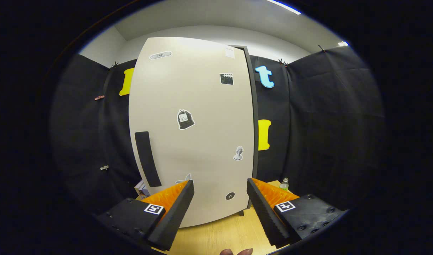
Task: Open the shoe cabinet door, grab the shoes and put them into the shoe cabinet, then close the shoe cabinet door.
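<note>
The shoe cabinet stands straight ahead of me on a wooden floor, its pale door shut and dotted with stickers. A dark vertical handle sits low on the door's left side. My gripper is open, its two fingers spread apart with nothing between them, a short way in front of the door's lower part. The handle lies beyond and to the left of the left finger. No shoes are in sight.
Black cloth walls close in on both sides of the cabinet. A small green-capped bottle stands on the floor right of the cabinet. A box-like object peeks out at the cabinet's lower left. Fingertips of a person show below the fingers.
</note>
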